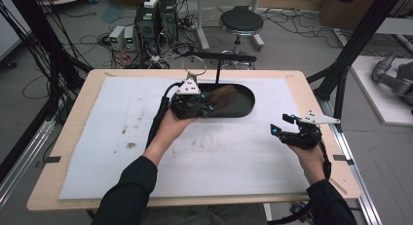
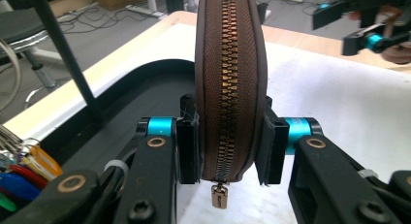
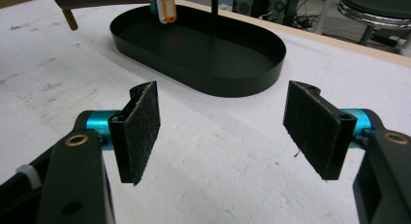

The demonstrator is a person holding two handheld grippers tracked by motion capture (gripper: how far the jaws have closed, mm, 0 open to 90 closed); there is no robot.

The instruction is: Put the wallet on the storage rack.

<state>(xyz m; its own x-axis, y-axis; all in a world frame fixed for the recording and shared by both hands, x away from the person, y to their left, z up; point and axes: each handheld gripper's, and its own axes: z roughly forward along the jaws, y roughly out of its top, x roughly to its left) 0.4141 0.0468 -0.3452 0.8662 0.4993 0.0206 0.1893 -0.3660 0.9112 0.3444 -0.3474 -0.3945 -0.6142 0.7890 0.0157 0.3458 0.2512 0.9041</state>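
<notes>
A brown zipped pouch (image 2: 230, 83) stands on edge between the pads of my left gripper (image 2: 229, 145), which is shut on it; its brass zip pull hangs below. In the high view the left gripper (image 1: 210, 107) holds the pouch (image 1: 225, 96) over the left end of the black oval tray (image 1: 246, 108). A bunch of coloured key tags (image 2: 24, 168) lies at the lower left of the left gripper view. My right gripper (image 1: 278, 124) hovers above the white mat at the right, open, with nothing between its pads (image 3: 140, 129).
A thin black post (image 1: 217, 69) with a crossbar rises from the tray's back. The white mat (image 1: 122, 137) covers most of the wooden table. A stool (image 1: 241, 23) and computer boxes stand on the floor behind.
</notes>
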